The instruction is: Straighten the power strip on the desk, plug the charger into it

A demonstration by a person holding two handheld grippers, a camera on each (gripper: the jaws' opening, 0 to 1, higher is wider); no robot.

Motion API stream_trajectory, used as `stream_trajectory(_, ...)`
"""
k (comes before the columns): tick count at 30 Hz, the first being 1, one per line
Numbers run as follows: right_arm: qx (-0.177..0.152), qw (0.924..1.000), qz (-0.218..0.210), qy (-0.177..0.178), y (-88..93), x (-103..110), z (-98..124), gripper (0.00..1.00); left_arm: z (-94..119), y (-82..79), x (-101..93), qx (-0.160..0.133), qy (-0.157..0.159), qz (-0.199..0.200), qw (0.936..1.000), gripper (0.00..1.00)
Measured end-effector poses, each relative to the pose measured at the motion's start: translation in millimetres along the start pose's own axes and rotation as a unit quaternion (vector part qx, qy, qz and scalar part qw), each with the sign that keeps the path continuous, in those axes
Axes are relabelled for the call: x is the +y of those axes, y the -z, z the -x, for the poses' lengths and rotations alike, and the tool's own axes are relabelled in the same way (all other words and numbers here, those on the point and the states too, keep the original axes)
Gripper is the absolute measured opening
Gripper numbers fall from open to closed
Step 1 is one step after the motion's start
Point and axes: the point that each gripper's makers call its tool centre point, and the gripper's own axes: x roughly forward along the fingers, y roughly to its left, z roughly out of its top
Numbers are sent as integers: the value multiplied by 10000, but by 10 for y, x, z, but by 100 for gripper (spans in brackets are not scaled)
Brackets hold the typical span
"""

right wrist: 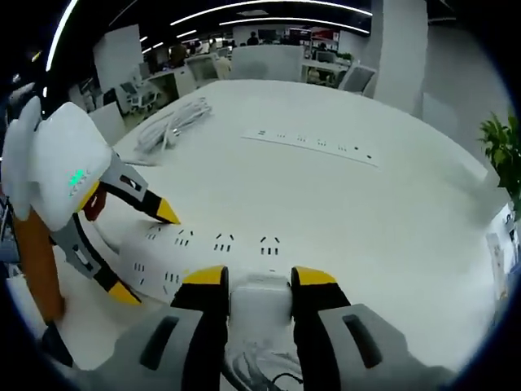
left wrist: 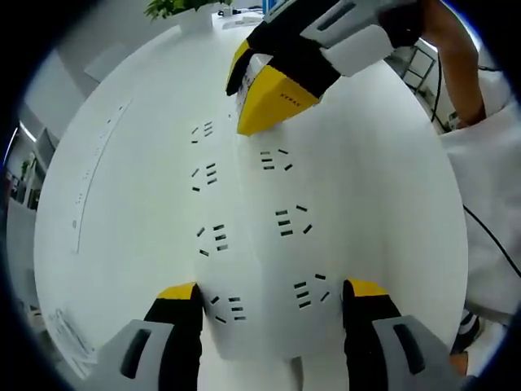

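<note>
We held the left gripper wide open, its yellow-tipped jaws flanking the near end of the white power strip lying on the white desk, gripping nothing. The right gripper had its jaws closed on the white charger just above the strip's edge. Farther across the desk lay a second power strip and a coiled white cable; a potted plant stood at the desk's edge

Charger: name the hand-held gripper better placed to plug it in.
Right. The right hand-held gripper already clamps the white charger directly over the power strip; the left hand-held gripper straddles the strip's end, steadying it.
</note>
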Motion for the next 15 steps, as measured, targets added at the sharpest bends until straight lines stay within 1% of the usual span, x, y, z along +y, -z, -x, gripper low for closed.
stream_trajectory(1,-186,9997,-84,-98,-34,21,71,31,-2,-1,-3,-4,-1,0,10000,71)
stream_trajectory(3,-509,9982,-272,-167,-64,40,241,39,-4,-2,-3,-9,0,-1,10000,71)
stream_trajectory(5,-509,9982,-265,-156,-6,62,293,43,-5,-4,-2,-2,-1,-3,10000,71)
stream_trajectory(6,-461,9987,-228,-48,30,46,284,43,-4,-2,2,4,-2,-3,10000,71)
stream_trajectory(8,-362,9992,-8,146,77,-5,235,40,-5,4,12,8,-2,-3,10000,71)
stream_trajectory(9,-321,9992,-6,222,103,-24,200,41,-6,1,4,7,-4,-1,10000,71)
stream_trajectory(10,-295,9992,11,273,112,-42,168,41,-4,3,7,2,-5,1,10000,71)
stream_trajectory(11,-318,9989,76,326,99,-54,170,41,-6,0,0,-6,-5,2,10000,71)
stream_trajectory(13,-355,9986,69,382,67,-79,176,40,-7,-4,-4,-30,-3,-5,10000,71)
stream_trajectory(14,-324,9988,49,376,68,-85,175,38,-7,-4,-3,-39,0,-8,10000,71)
stream_trajectory(15,-213,9990,184,342,97,-80,166,36,-9,-10,-9,-42,2,-13,10000,71)
